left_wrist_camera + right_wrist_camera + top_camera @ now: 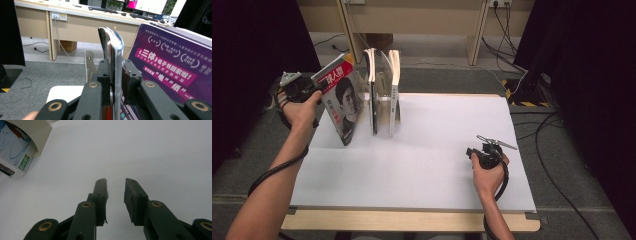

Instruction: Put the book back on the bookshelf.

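A magazine with a red-and-white cover and a portrait leans tilted at the table's back left, its lower corner on the white tabletop. My left gripper holds its upper left corner. In the left gripper view the magazine's edge runs up between the jaws of the left gripper, and both pads lie against it. My right gripper hovers low over the right part of the table. In the right gripper view the right gripper is open with nothing between its jaws.
Two or three books stand upright just right of the magazine, by a metal bookend. A purple printed cover sits close on the right in the left gripper view. A white book's corner shows far left ahead of the right gripper.
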The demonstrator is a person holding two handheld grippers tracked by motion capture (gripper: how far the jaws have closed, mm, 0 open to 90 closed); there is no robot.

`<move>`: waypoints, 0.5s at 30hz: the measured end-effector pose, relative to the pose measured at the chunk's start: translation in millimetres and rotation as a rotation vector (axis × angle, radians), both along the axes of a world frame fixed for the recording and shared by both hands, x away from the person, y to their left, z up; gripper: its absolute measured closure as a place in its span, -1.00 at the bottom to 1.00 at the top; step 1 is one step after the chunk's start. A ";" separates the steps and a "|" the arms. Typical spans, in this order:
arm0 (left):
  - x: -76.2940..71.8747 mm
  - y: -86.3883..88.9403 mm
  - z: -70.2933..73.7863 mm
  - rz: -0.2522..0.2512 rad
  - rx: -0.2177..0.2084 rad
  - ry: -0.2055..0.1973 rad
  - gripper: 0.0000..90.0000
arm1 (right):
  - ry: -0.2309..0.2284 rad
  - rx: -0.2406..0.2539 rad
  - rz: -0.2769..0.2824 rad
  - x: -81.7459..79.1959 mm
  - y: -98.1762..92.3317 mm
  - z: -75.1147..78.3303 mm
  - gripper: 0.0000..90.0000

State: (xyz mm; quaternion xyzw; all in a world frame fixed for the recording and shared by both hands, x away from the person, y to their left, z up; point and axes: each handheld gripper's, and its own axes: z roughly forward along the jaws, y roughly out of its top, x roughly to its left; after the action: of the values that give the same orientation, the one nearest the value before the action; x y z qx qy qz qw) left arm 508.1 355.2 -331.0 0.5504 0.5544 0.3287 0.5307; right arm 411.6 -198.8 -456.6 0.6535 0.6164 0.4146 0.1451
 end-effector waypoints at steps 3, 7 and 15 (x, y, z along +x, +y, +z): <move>4.4 -1.4 0.6 -0.006 -0.018 0.014 0.69 | 0.003 0.003 0.001 0.1 0.2 1.3 0.59; 11.5 -3.9 0.3 -0.012 -0.028 0.036 0.70 | 0.007 0.006 -0.004 0.2 -0.5 2.9 0.58; 23.5 -8.1 5.8 0.008 -0.019 0.038 0.68 | 0.001 0.002 -0.003 0.3 -4.1 3.5 0.58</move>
State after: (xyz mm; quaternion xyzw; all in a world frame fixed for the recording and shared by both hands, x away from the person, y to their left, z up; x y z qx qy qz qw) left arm 531.6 347.1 -325.2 0.5494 0.5698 0.3151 0.5237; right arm 411.9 -202.9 -453.0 0.6548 0.6152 0.4147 0.1445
